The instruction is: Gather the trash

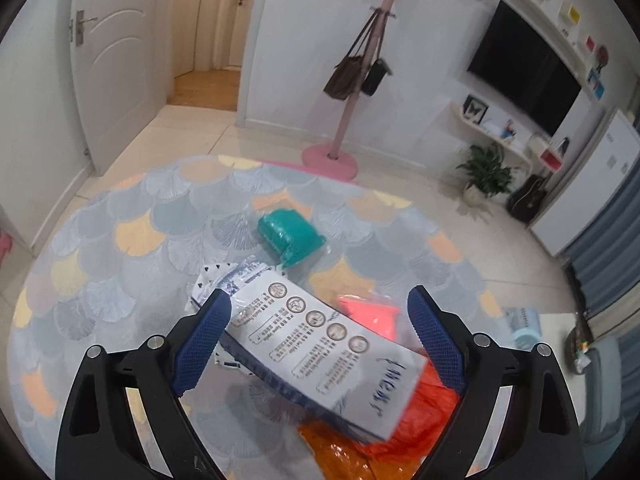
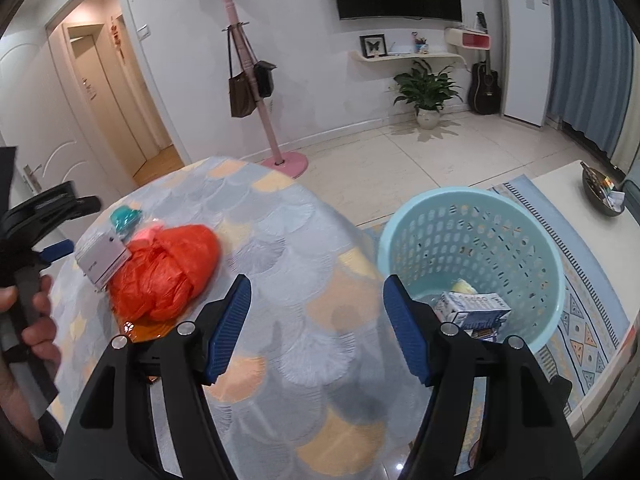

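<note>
On the round table with the scale-pattern cloth (image 1: 120, 248) lie a white printed carton (image 1: 320, 344), an orange plastic bag (image 1: 400, 412) beneath it and a teal crumpled bag (image 1: 290, 234) farther off. My left gripper (image 1: 320, 336) is open, its blue fingers on either side of the carton without closing on it. In the right wrist view the carton (image 2: 102, 258), the orange bag (image 2: 168, 272) and the teal bag (image 2: 126, 218) sit at the left. My right gripper (image 2: 316, 328) is open and empty above the table's edge, beside a light blue basket (image 2: 404, 232) that holds cartons.
A pink coat stand (image 2: 256, 92) with bags stands behind the table. A potted plant (image 2: 426, 92), a guitar (image 2: 485, 84) and a white cabinet (image 2: 524, 40) line the far wall. A low white table (image 2: 568, 188) with a dark bowl is at the right, on a patterned rug.
</note>
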A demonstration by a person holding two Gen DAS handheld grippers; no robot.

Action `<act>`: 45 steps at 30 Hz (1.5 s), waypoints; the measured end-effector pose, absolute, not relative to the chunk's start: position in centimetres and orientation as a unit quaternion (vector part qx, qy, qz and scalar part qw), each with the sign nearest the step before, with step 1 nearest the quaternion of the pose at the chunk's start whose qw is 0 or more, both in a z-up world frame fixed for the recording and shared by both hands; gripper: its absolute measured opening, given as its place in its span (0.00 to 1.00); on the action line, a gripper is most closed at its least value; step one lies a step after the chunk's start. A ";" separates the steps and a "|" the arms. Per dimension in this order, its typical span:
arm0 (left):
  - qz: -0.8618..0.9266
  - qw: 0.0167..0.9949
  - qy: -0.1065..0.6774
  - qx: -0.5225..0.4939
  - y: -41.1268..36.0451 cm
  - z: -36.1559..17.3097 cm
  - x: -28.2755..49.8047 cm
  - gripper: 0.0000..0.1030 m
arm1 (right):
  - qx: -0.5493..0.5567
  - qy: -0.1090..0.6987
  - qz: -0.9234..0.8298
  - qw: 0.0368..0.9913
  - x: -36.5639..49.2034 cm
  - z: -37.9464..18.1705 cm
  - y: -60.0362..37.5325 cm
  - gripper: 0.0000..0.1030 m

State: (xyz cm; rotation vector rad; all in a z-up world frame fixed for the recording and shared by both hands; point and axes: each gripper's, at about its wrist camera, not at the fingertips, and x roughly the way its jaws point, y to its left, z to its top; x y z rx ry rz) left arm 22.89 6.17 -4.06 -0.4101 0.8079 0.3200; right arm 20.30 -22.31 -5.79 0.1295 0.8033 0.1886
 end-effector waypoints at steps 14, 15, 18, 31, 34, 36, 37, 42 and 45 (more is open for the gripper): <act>0.155 0.888 0.422 -0.094 5.3 -5.6 21.2 0.82 | 0.038 0.391 0.127 0.911 19.1 -5.5 -18.8 0.63; 0.148 0.888 0.425 -0.093 5.4 -5.7 20.7 0.80 | 0.037 0.391 0.130 0.910 19.1 -5.5 -18.5 0.63; 0.116 0.889 0.433 -0.096 6.5 -6.0 18.6 0.72 | 0.033 0.392 0.141 0.909 19.0 -5.4 -17.3 0.63; 0.043 0.888 0.419 -0.182 10.7 -7.2 14.1 0.72 | 0.015 0.412 0.189 0.891 19.2 -5.6 -12.3 0.63; 0.033 0.888 0.415 -0.197 11.0 -7.4 14.5 0.71 | -0.002 0.408 0.184 0.894 19.2 -5.3 -11.9 0.63; 0.016 0.886 0.412 -0.211 11.2 -7.5 14.5 0.62 | -0.003 0.409 0.180 0.894 19.8 -5.2 -11.8 0.63; 0.011 0.884 0.415 -0.214 11.3 -7.6 14.4 0.62 | 0.000 0.412 0.178 0.894 20.1 -5.2 -11.8 0.63; 0.012 0.884 0.416 -0.211 13.8 -7.6 12.1 0.62 | 0.016 0.415 0.180 0.891 20.9 -5.1 -12.0 0.63; 0.033 0.876 0.423 -0.227 15.9 -7.7 10.7 0.59 | 0.025 0.420 0.185 0.888 21.0 -5.5 -12.0 0.63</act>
